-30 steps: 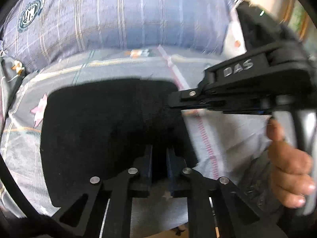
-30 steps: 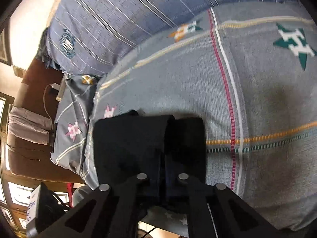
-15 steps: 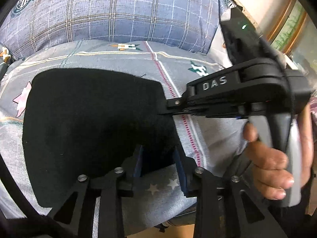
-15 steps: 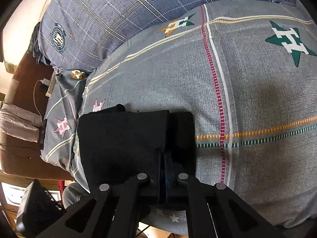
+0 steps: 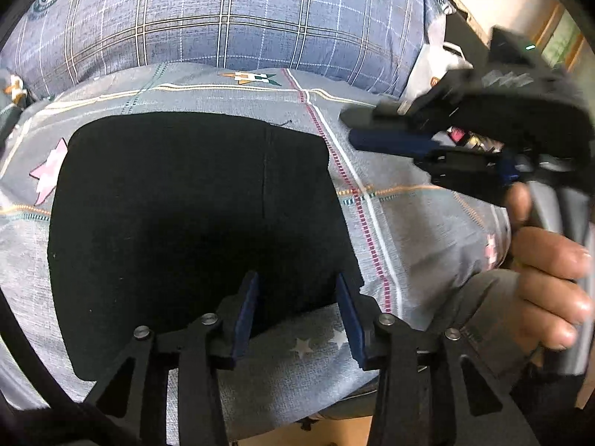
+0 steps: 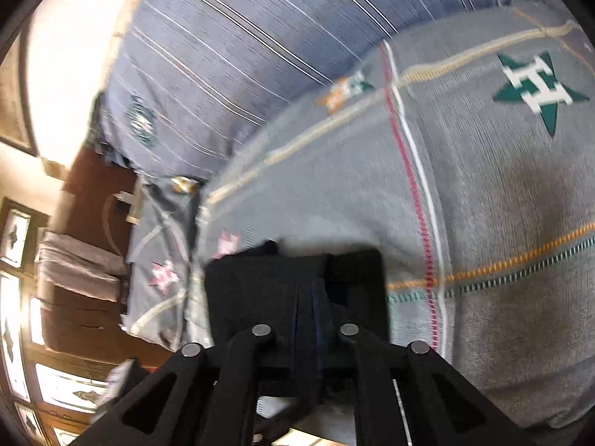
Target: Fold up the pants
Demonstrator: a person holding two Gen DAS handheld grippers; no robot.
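The black pants (image 5: 193,215) lie folded into a flat rectangle on the grey patterned bedspread (image 5: 401,200). My left gripper (image 5: 297,286) is open, its blue pads spread over the pants' near edge, holding nothing. My right gripper (image 5: 357,126) shows in the left wrist view, lifted to the right of the pants, blurred, jaws close together and nothing between them. In the right wrist view the right gripper (image 6: 308,290) has its fingers nearly together above the pants (image 6: 267,278), which lie below it.
A blue plaid cushion or bolster (image 5: 223,18) lies along the far side of the bed. The bed's near edge (image 5: 297,390) is just under my left gripper. Brown wooden furniture (image 6: 85,260) and a cable stand left of the bed.
My left gripper opened and let go of the pants' near edge. My right gripper let go of the pants and moved up and right, away from them. The pants now lie flat.
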